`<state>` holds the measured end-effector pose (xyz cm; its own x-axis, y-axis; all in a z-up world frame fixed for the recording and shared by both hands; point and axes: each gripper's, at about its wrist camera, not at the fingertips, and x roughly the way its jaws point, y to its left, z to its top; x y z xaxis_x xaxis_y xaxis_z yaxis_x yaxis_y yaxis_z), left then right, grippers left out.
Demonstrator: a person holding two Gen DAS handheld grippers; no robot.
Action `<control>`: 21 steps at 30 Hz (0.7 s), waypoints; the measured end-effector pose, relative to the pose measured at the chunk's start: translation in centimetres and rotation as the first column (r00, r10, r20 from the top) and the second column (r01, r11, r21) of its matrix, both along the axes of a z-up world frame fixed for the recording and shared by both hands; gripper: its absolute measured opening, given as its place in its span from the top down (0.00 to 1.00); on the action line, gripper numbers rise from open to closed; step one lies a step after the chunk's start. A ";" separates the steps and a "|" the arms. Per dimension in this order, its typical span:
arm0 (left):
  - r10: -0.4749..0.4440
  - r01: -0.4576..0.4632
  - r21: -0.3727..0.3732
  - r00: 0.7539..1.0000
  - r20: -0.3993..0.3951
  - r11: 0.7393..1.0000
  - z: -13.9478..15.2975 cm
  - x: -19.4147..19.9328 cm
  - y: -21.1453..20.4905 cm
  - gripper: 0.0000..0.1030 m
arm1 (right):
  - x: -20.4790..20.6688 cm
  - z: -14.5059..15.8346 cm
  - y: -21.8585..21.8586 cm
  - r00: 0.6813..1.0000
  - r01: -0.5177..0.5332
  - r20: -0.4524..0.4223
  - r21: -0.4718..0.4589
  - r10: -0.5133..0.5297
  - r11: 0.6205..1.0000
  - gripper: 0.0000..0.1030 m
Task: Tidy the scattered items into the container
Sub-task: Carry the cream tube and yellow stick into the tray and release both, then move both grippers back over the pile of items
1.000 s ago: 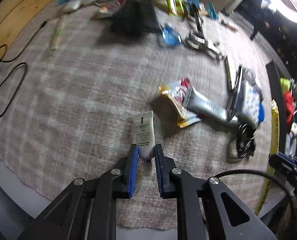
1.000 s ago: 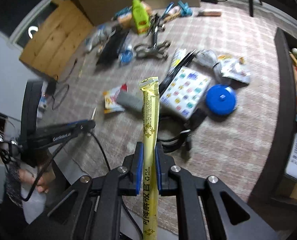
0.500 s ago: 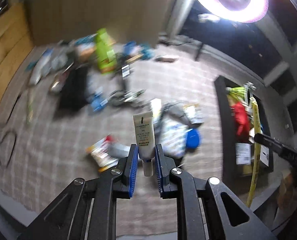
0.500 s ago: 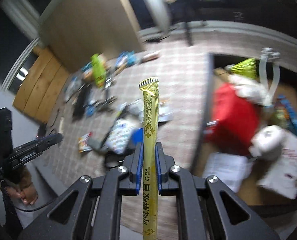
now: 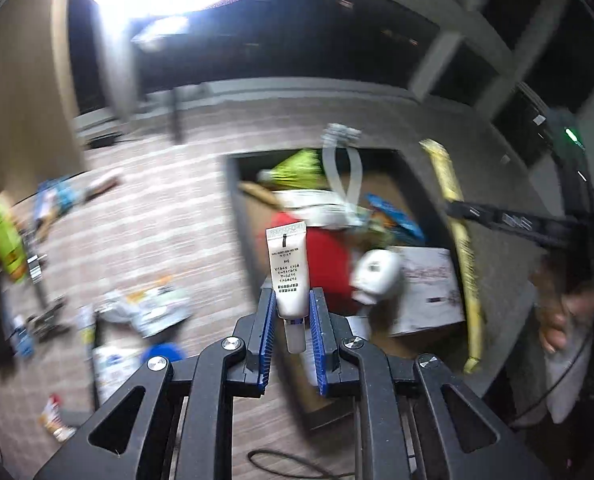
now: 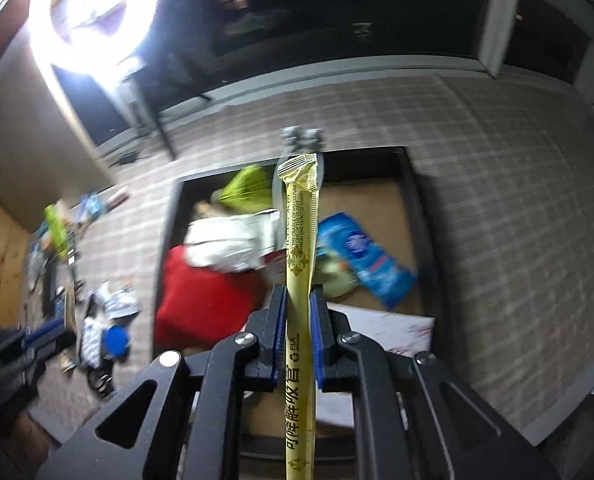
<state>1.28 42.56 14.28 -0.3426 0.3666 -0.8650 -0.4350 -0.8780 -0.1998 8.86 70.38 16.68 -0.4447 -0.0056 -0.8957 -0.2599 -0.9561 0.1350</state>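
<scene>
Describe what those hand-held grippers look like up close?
Each hand-held gripper, left and right, is a black frame with triangular cut-outs and silver screws. Its two fingers carry ribbed blue pads. The left wrist view shows a green indicator light and a thin black cable by the right one.

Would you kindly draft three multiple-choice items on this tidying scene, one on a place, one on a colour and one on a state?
1. Where does the red item lie?
A. in the container
B. on the checked cloth among the scattered items
C. between gripper fingers

2. What colour is the long sachet?
A. blue
B. yellow
C. white

3. How is the left gripper?
A. wide open and empty
B. shut on the white tube
C. shut on a cable

Answers: 1 A, it sits inside the dark rim; 2 B, its wrapper is yellow with dark print; 3 B, the blue pads press the tube's sides.
</scene>
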 end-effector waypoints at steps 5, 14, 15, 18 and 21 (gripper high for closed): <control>-0.087 0.087 -0.005 0.996 -0.009 0.996 -0.3 0.2 4.9 0.76 | -0.7 -0.7 1.6 0.999 0.032 0.018 -0.004 -0.032 0.999 0.83; 0.005 -0.005 -0.004 1.000 -0.013 1.000 -0.1 -1.1 2.8 0.48 | -0.2 0.2 1.2 0.998 0.046 -0.036 -0.010 -0.046 0.999 0.57; 0.022 -0.022 -0.003 1.000 -0.020 1.000 0.1 -1.3 2.0 0.48 | -0.2 0.3 0.8 0.998 0.035 -0.045 -0.012 -0.036 0.999 0.57; 0.056 -0.056 0.002 0.998 -0.041 0.998 0.7 -1.7 -1.0 0.48 | -0.5 0.5 -1.1 0.998 -0.012 -0.062 -0.014 0.011 1.000 0.57; 0.048 -0.050 -0.030 0.997 -0.059 0.998 1.2 -2.0 -4.2 0.48 | -0.9 0.5 -3.8 0.993 -0.090 -0.072 -0.017 0.088 0.996 0.57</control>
<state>-0.72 38.35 15.43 -0.4094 0.3213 -0.8539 -0.4014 -0.9039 -0.1477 7.91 66.55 17.21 -0.5042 -0.0659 -0.8611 -0.1628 -0.9720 0.1697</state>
